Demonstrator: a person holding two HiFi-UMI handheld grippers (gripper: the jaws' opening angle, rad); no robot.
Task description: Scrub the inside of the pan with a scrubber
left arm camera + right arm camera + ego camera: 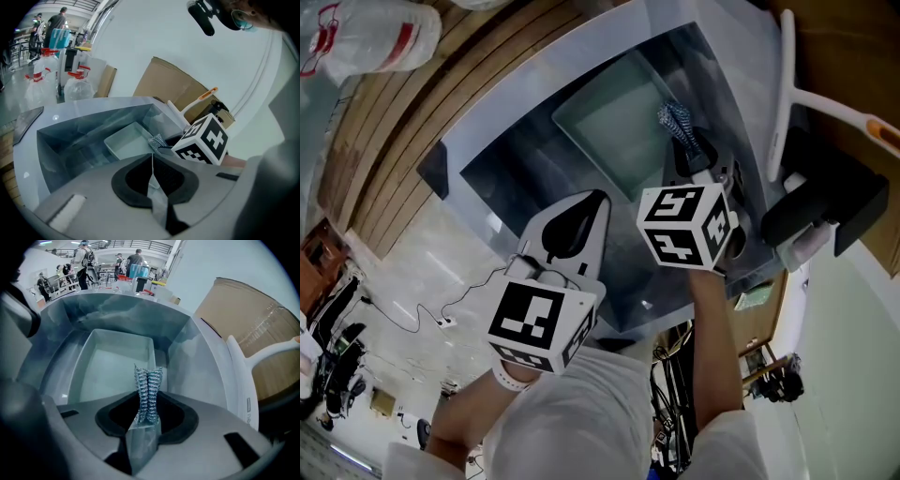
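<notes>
A pale rectangular pan [614, 131] lies in the bottom of a steel sink [487, 127]. My right gripper [692, 155] is shut on a silvery mesh scrubber [676, 119], which it holds just above the pan's right-hand rim. In the right gripper view the scrubber [147, 392] sticks up folded between the jaws of my right gripper [145, 420], over the pan [112, 366]. My left gripper [598, 199] hovers over the sink's near edge, shut with nothing in it. The left gripper view shows my left gripper [151, 159] with its jaws pressed together, and the pan [124, 143] and scrubber [157, 139] beyond.
A white faucet arm [784, 89] with an orange tip rises at the sink's right side. Behind it stands a cardboard box [248, 315], and a black device [825, 202] sits by the sink's right edge. Clear plastic bags [77, 86] lie at the far left.
</notes>
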